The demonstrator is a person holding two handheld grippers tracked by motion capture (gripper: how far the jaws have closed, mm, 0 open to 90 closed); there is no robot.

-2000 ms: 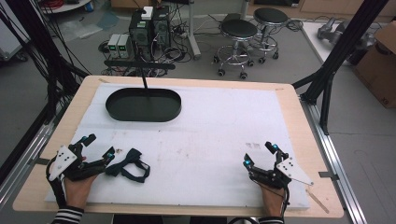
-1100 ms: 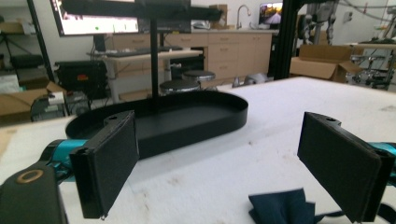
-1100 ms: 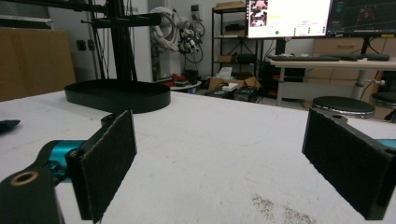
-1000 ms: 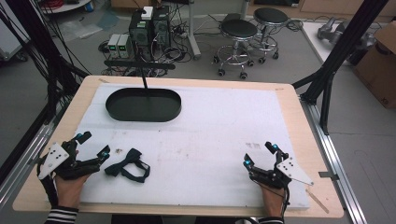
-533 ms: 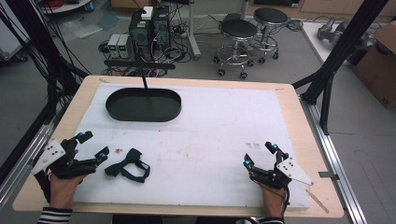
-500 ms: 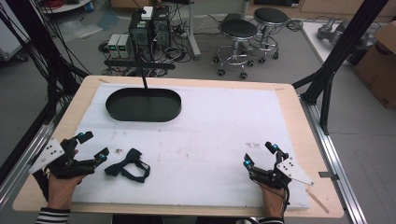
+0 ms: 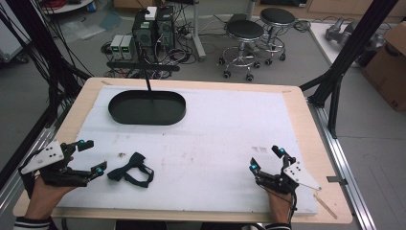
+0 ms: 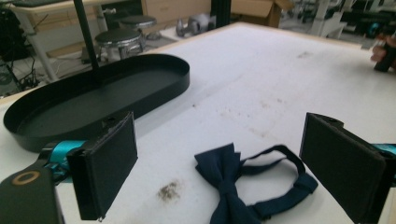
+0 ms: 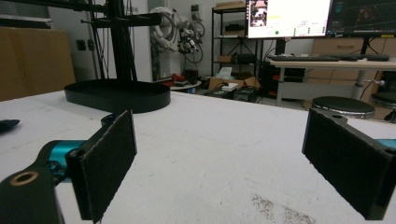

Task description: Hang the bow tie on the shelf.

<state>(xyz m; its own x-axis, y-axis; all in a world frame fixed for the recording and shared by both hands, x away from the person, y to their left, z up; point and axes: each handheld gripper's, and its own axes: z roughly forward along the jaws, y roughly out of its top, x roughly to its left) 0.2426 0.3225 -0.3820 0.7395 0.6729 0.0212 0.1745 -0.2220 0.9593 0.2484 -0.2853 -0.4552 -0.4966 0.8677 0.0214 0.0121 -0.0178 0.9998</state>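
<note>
At the table's near left edge, your left gripper (image 7: 91, 160) has drawn back slightly, jaws spread wide and empty, facing the bow tie (image 8: 247, 186) (still flat on the mat). Right gripper (image 7: 265, 160): wide, empty. Grasp pending.

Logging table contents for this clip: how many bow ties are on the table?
1. The navy bow tie lies on the white mat, just ahead of the open left gripper; the black oval tray holds none.
</note>
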